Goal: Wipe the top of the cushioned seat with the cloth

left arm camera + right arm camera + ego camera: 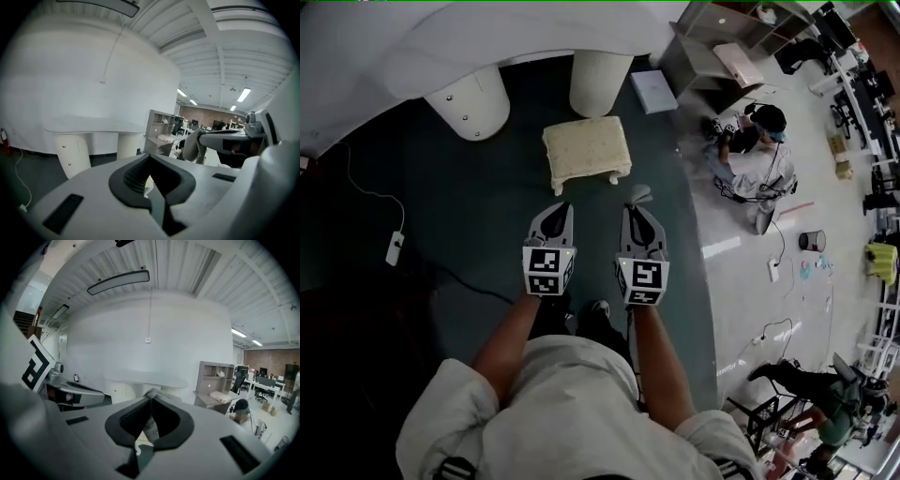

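Note:
The cushioned seat (586,150) is a small cream stool standing on the dark carpet, ahead of both grippers. My right gripper (637,199) is held up in the air, shut on a small grey cloth (639,194) that sticks out past its tips. In the right gripper view the cloth (151,426) is pinched between the jaws, with a bit of the seat (139,440) below. My left gripper (559,212) hangs beside it, jaws together and empty. From the left gripper view I see the right gripper (224,140) with the cloth (191,146) dangling.
A large white curved desk (412,47) on round legs (598,82) stands behind the seat. A white box (653,91) and a grey shelf unit (712,47) are at the right. A person (759,150) sits on the pale floor. A power strip (395,247) lies at the left.

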The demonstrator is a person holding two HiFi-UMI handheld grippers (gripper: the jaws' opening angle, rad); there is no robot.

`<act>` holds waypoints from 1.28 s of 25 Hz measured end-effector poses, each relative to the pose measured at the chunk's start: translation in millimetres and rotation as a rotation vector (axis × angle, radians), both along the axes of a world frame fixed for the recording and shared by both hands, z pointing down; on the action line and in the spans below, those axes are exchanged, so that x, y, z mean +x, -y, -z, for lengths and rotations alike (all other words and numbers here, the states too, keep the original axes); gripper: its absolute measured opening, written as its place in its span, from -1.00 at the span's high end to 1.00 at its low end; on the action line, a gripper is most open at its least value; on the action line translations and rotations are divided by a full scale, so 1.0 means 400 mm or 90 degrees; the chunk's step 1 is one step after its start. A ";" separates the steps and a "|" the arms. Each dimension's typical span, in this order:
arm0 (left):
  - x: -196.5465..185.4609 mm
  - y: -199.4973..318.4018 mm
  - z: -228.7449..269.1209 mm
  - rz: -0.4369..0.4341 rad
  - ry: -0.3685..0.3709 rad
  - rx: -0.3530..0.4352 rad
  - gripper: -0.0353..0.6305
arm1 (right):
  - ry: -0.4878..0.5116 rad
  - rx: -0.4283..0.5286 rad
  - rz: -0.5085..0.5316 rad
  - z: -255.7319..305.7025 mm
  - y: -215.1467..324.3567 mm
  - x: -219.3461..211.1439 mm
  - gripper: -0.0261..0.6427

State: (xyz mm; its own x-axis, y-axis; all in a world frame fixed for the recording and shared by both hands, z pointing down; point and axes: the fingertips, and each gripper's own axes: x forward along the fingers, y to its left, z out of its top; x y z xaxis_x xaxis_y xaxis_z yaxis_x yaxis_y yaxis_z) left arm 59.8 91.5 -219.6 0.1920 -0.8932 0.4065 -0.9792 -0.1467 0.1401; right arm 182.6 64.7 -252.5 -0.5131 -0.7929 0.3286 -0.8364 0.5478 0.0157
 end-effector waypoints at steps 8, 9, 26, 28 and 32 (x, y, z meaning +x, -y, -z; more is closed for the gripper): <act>0.108 -0.172 0.129 0.047 0.054 0.073 0.85 | -0.002 0.065 0.088 0.109 -0.124 0.077 0.84; 0.132 -0.191 0.146 0.053 0.062 0.081 0.85 | 0.004 0.072 0.088 0.126 -0.140 0.102 0.84; 0.394 -0.380 0.320 0.024 0.113 0.166 0.85 | 0.063 0.113 0.122 0.271 -0.396 0.306 0.84; 0.417 -0.379 0.323 0.015 0.108 0.170 0.85 | 0.064 0.115 0.118 0.273 -0.398 0.326 0.84; 0.431 -0.368 0.328 0.008 0.100 0.168 0.85 | 0.073 0.120 0.114 0.287 -0.388 0.337 0.84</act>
